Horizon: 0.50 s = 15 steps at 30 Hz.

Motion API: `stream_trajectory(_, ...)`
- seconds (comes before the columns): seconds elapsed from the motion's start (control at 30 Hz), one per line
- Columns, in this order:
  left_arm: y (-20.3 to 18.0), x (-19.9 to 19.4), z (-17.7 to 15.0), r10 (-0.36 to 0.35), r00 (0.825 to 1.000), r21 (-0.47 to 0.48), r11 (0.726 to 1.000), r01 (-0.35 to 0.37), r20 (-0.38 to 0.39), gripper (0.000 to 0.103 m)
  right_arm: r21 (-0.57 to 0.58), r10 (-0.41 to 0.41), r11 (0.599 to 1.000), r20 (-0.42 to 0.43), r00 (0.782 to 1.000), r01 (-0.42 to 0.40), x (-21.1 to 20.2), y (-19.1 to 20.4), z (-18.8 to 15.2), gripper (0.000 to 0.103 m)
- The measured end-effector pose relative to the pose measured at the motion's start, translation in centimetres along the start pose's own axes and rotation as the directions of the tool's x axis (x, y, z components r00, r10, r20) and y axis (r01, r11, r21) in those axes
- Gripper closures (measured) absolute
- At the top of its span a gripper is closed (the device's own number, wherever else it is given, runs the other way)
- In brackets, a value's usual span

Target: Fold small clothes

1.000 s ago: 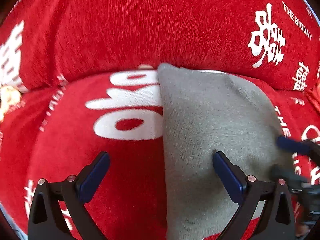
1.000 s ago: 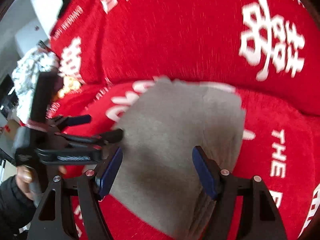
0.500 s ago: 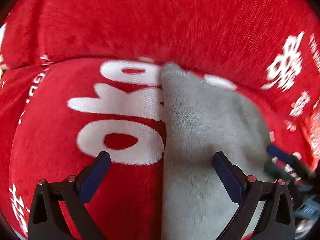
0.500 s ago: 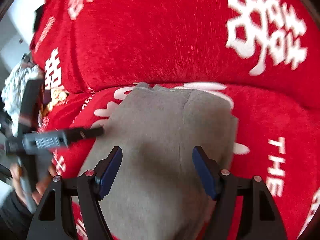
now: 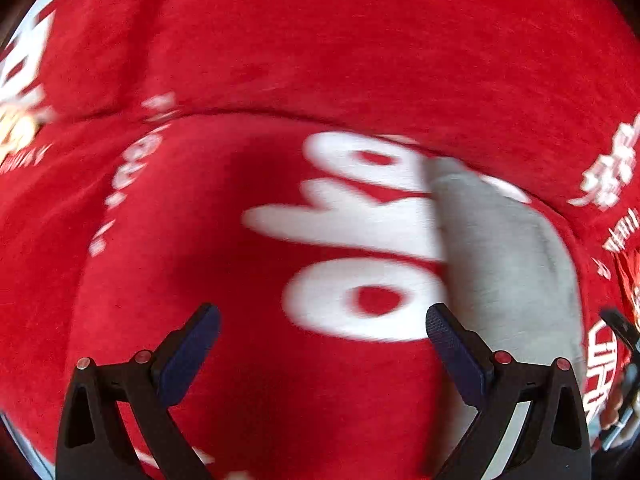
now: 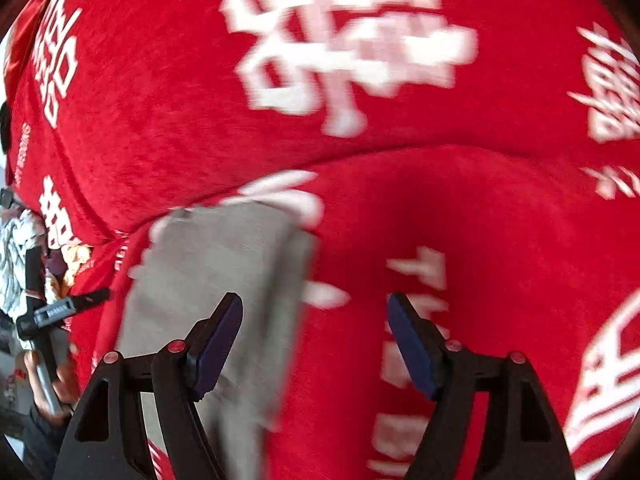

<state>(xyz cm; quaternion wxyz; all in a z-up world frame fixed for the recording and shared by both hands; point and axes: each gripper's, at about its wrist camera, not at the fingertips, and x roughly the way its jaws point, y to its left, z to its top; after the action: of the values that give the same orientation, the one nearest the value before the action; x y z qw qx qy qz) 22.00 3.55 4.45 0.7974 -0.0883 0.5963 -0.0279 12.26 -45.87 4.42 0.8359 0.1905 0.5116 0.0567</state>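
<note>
Grey cloth [image 6: 216, 280] lies free; both tools gape, empty.

Bright, even daylight saturates the red cover [image 5: 280, 60]. Both views are smeared by motion blur: the white lettering [image 6: 348, 40] streaks and the grey cloth [image 5: 508, 264] has soft edges. Fisheye distortion bows the scene, with dark vignetted corners. A soft shadow darkens the cover in the right view.

left gripper [image 5: 323, 340]: black frame | navy pads | red-headed screws
</note>
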Motion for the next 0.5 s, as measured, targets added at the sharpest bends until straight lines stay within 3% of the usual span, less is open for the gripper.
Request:
stream_trajectory(0.07, 2.9, 0.1, -1.1, -0.017, 1.0, -0.074, 0.997, 0.016, -0.015, 0.0, 0.044, 0.013, 0.999, -0.004, 1.0, -0.013, -0.9, -2.1, -1.0, 0.024)
stream_trajectory(0.2, 3.6, 0.5, -3.5, -0.167, 0.986, -0.118, 0.979, 0.164, -0.018, 0.0, 0.098, 0.151, 0.984, -0.011, 0.988, -0.149, -0.7, -1.9, -2.7, 0.024)
stream_trajectory(0.3, -0.1, 1.0, -5.8, -0.245, 0.968, -0.038, 0.969, 0.243, -0.049, 0.0, 0.07, 0.233, 0.971, -0.057, 0.971, -0.229, 1.1, 1.2, -3.5, 0.024)
stream_trajectory(0.5, -7.6, 2.7, -7.6, -0.33, 0.937, 0.048, 0.94, 0.337, -0.11, 0.0, 0.03, 0.249, 0.968, -0.161, 0.955, -0.248, 5.9, 6.4, -4.4, 0.024)
